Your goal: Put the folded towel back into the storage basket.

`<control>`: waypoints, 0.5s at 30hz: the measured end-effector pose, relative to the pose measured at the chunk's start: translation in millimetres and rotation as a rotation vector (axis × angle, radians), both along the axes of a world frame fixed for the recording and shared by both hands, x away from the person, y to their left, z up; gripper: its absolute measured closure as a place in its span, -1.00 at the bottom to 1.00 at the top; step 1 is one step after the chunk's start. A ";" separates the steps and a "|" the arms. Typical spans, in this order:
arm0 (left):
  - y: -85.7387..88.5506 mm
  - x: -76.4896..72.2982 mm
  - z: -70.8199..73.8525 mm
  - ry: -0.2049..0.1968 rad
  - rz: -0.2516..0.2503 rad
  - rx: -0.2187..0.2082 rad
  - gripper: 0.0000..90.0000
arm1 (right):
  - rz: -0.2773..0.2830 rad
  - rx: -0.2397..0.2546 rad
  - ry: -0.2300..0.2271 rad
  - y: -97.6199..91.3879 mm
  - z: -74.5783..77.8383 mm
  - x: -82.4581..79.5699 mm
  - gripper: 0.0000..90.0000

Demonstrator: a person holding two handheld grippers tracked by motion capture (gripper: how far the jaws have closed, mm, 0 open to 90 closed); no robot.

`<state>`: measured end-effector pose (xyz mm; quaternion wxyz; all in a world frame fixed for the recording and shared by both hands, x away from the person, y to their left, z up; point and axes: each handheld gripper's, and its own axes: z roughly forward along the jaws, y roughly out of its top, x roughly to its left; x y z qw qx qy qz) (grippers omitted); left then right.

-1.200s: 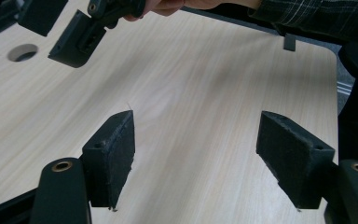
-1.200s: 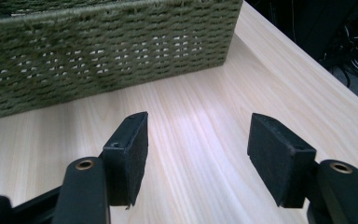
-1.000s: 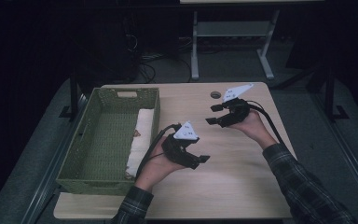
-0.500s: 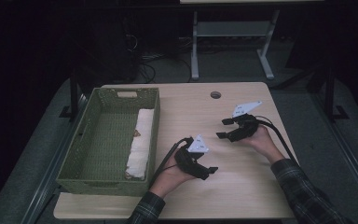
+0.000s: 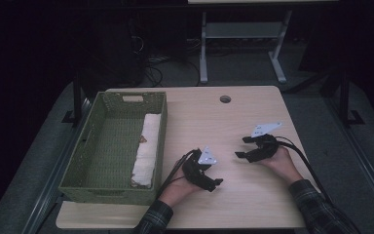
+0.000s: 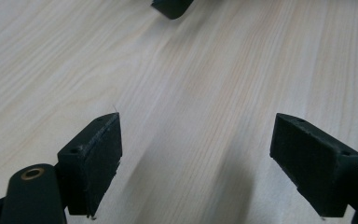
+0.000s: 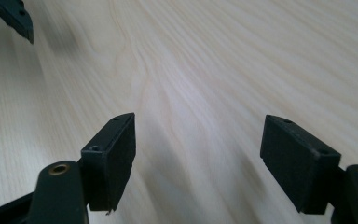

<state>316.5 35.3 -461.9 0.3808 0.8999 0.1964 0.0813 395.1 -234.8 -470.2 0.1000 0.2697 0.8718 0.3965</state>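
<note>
My left gripper (image 5: 214, 184) hovers low over the bare wood near the table's front middle. It is open, and in the left gripper view (image 6: 198, 163) nothing lies between its jaws. My right gripper (image 5: 241, 147) is a little to its right and farther back, pointing left. It is open too, with only wood grain between its jaws in the right gripper view (image 7: 198, 161). Each gripper view catches a jaw tip of the other gripper at its top edge. A green woven basket (image 5: 102, 187) stands on the left of the table. A rolled white cloth (image 5: 146, 151) lies along its right wall.
The light wooden table (image 5: 243, 112) has a round cable hole (image 5: 225, 99) near its far edge. Black cables trail from both grippers. A white table frame (image 5: 243, 34) and cables stand on the dark floor beyond.
Both grippers have drawn back toward the table's near edge and slightly to the right. The right one came farthest, from near the cable hole. Both stayed open.
</note>
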 end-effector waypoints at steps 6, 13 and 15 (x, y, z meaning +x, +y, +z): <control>-3.5 -0.6 -12.6 0.009 -0.006 0.038 -0.67 | -0.026 -0.024 0.012 -6.4 -10.4 -4.7 -0.47; -0.6 -1.6 -17.6 -0.001 -0.005 -0.011 -0.73 | -0.047 -0.020 0.013 -6.8 -12.3 -3.8 -0.63; -0.5 -1.5 -17.6 -0.002 -0.006 -0.011 -0.73 | -0.048 -0.023 0.013 -6.9 -12.3 -3.5 -0.64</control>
